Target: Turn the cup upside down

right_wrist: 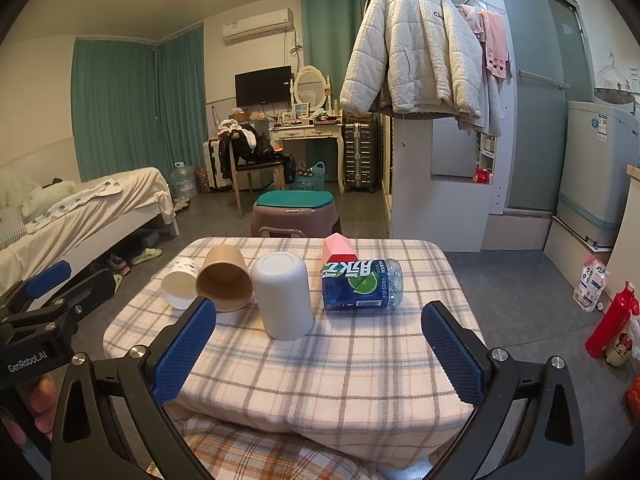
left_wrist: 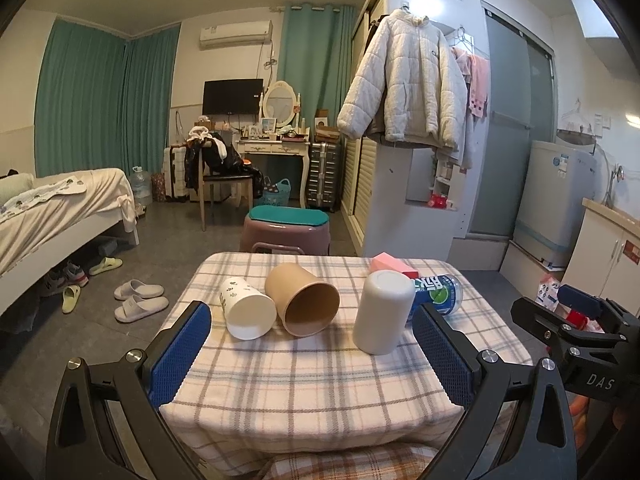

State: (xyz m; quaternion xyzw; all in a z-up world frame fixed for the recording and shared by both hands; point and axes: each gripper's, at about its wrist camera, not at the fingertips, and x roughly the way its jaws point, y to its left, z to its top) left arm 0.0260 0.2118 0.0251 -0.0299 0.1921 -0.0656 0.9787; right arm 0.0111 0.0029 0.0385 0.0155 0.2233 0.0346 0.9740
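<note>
A plain white cup (left_wrist: pixel 383 313) (right_wrist: pixel 284 295) stands upside down, base up, near the middle of the plaid-covered table (left_wrist: pixel 304 384) (right_wrist: pixel 340 368). A brown paper cup (left_wrist: pixel 303 298) (right_wrist: pixel 224 278) lies on its side left of it, mouth toward me. A white paper cup with a leaf print (left_wrist: pixel 246 307) (right_wrist: pixel 180 282) lies on its side further left. My left gripper (left_wrist: pixel 312 354) is open and empty, short of the cups. My right gripper (right_wrist: pixel 320 350) is open and empty, short of the white cup.
A blue-labelled plastic bottle (left_wrist: pixel 438 292) (right_wrist: pixel 362 285) lies on its side right of the white cup, a pink block (left_wrist: pixel 394 266) (right_wrist: pixel 338 249) behind it. A pink stool with a teal cushion (left_wrist: pixel 286 229) stands beyond the table. A red bottle (right_wrist: pixel 610 320) stands on the floor at right.
</note>
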